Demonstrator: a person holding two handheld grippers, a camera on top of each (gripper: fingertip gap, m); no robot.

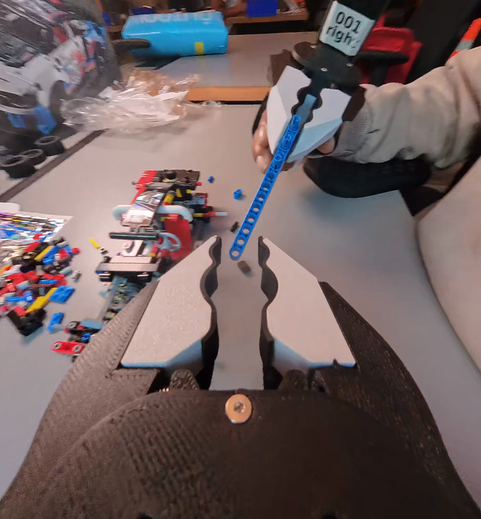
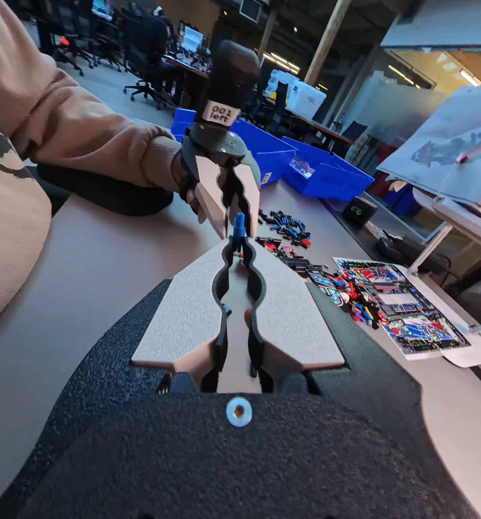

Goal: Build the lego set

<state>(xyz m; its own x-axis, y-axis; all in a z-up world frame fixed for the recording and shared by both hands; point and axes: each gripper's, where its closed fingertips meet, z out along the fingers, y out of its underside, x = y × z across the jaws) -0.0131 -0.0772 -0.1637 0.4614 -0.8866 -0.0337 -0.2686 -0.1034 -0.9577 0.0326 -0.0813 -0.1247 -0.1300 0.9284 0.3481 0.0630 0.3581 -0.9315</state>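
Observation:
A long blue beam with holes (image 1: 257, 200) is held at its upper end by my right gripper (image 1: 286, 157), which is shut on it and holds it slanting down over the grey table (image 1: 332, 266). Its lower end hangs between the fingertips of my left gripper (image 1: 240, 241), which is open and empty. In the right wrist view my right gripper (image 2: 238, 243) pinches the beam (image 2: 239, 236), seen end-on, and the open left gripper (image 2: 237, 226) is just beyond it. A small black pin (image 1: 244, 266) lies on the table under the beam's tip. The partly built car model (image 1: 160, 224) stands to the left.
A pile of loose pieces (image 1: 31, 283) and a shiny sticker sheet (image 1: 14, 224) lie at the left, with tyres (image 1: 31, 157), plastic bags (image 1: 135, 104) and the set's box (image 1: 37, 70) behind. Small blue pieces (image 1: 237, 193) lie near the model. Blue bins (image 2: 318, 168) and a booklet on a stand (image 2: 458, 140) show in the right wrist view. My hands' fingertips stand some 7 cm from each other. About 8 cm separates my left fingertips from the small black pin (image 1: 244, 266).

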